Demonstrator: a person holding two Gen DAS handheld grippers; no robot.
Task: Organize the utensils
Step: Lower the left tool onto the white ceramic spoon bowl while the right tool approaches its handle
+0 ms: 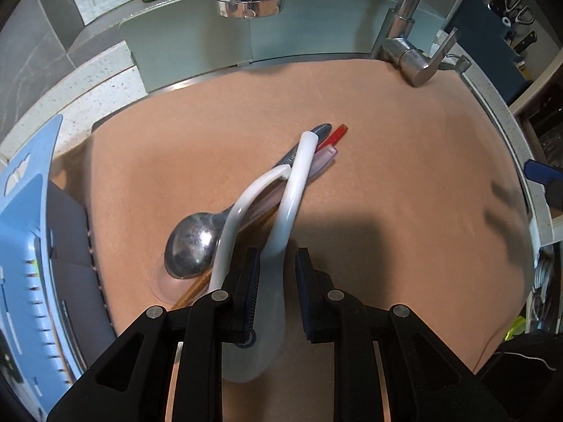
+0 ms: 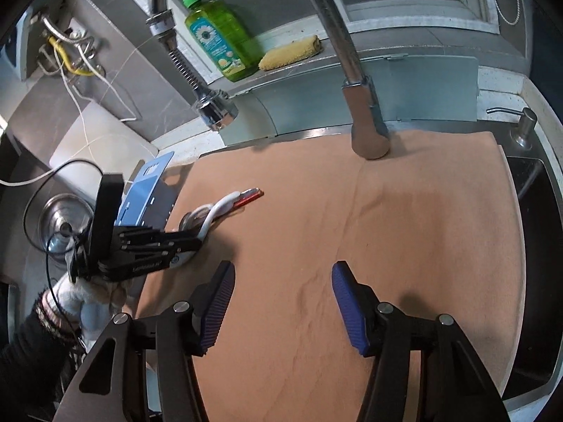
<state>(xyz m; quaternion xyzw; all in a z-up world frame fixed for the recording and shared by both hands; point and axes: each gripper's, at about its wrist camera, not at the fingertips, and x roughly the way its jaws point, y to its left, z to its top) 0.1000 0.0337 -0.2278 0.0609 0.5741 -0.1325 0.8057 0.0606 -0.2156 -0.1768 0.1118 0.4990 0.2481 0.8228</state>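
Utensils lie in a pile on the tan mat (image 1: 404, 176): a metal spoon (image 1: 191, 246), a white spoon (image 1: 239, 211), red (image 1: 334, 135) and brown chopsticks, a clear purple handle (image 1: 325, 156) and a dark grey handle (image 1: 322, 128). My left gripper (image 1: 278, 256) is shut on a second white spoon (image 1: 299, 183) near its bowl, with the handle slanting away over the pile. In the right wrist view this left gripper (image 2: 197, 242) sits at the mat's left edge, held by a gloved hand (image 2: 81, 299). My right gripper (image 2: 283, 265) is open over bare mat (image 2: 404, 228), to the right of the pile.
A blue slotted utensil rack (image 1: 24, 246) stands at the mat's left edge, also visible as the rack (image 2: 147, 190). A faucet (image 2: 366, 123) and spray head (image 2: 214, 109) overhang the far side. Dish soap (image 2: 218, 38) and a yellow cloth (image 2: 292, 51) sit on the ledge.
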